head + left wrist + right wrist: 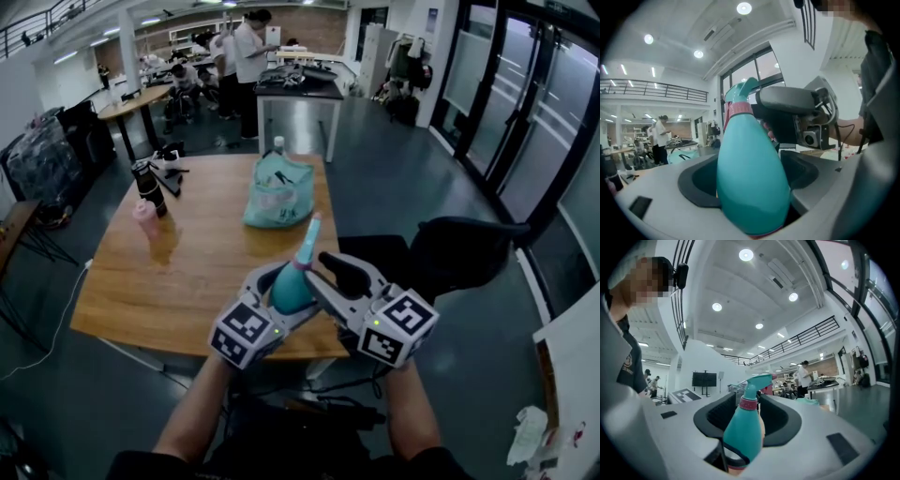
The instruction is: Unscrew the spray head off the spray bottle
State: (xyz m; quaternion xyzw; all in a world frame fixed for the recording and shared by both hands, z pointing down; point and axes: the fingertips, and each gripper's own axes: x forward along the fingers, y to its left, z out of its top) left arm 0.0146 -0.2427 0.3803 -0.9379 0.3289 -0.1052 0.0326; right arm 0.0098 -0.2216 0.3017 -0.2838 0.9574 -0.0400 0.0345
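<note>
In the head view I hold a teal spray bottle (289, 289) over the front edge of the wooden table (187, 281), its spray head (309, 239) pointing up and away. My left gripper (281, 292) is shut on the bottle's fat body (750, 178), which fills the left gripper view. The pink collar (749, 403) and the spray head (758, 380) stand between the jaws of my right gripper (749, 416). Those dark pads (715, 420) flank the neck with gaps on both sides, so the right gripper (325, 274) is open.
A teal and white plastic bag (278, 192) lies mid-table with a white-capped bottle (277, 143) behind it. A black tumbler (148, 186) and a pink cup (145, 218) stand at the table's left. A black chair (469, 246) is at the right. People work at far tables.
</note>
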